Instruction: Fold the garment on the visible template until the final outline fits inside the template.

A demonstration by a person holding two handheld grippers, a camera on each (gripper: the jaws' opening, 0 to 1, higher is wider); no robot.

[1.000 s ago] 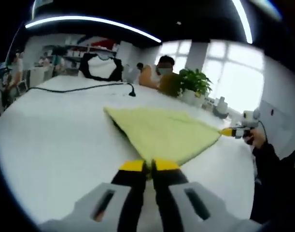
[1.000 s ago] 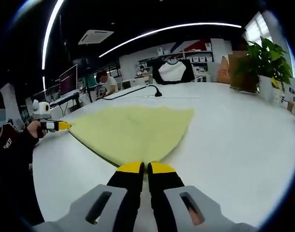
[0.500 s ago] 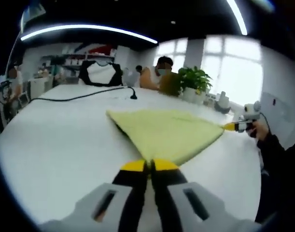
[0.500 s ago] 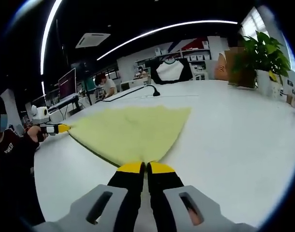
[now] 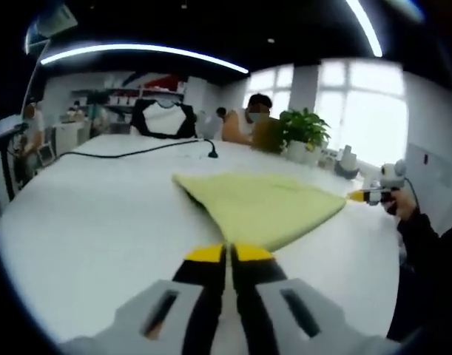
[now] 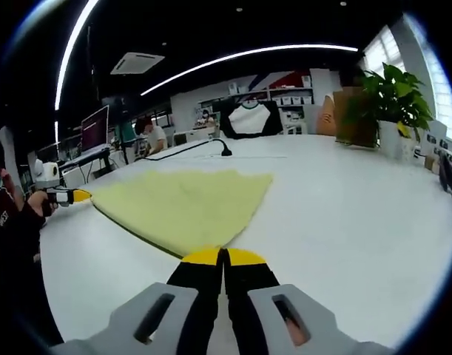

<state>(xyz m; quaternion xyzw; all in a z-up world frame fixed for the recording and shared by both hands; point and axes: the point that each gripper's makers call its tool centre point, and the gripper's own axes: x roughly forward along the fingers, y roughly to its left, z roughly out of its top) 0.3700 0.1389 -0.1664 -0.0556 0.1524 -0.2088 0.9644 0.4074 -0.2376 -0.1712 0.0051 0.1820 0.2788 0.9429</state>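
A pale yellow garment (image 5: 259, 203) is stretched flat just over the white table (image 5: 85, 207), held by two corners. In the left gripper view my left gripper (image 5: 229, 252) is shut on the near corner. My right gripper (image 5: 353, 197) is shut on the far right corner, with a hand behind it. The right gripper view shows the same garment (image 6: 181, 203) from the other side: my right gripper (image 6: 224, 256) pinches the near corner and my left gripper (image 6: 81, 196) holds the left tip. I cannot make out a template outline.
A black cable (image 5: 129, 153) runs across the far table to a plug. A black-and-white shirt (image 6: 249, 118) is displayed at the back. A potted plant (image 6: 390, 96) stands at the table's edge. People sit behind the table.
Both cameras have tilted a little. The garment looks flatter and lower over the table. Both grippers keep their hold on its corners.
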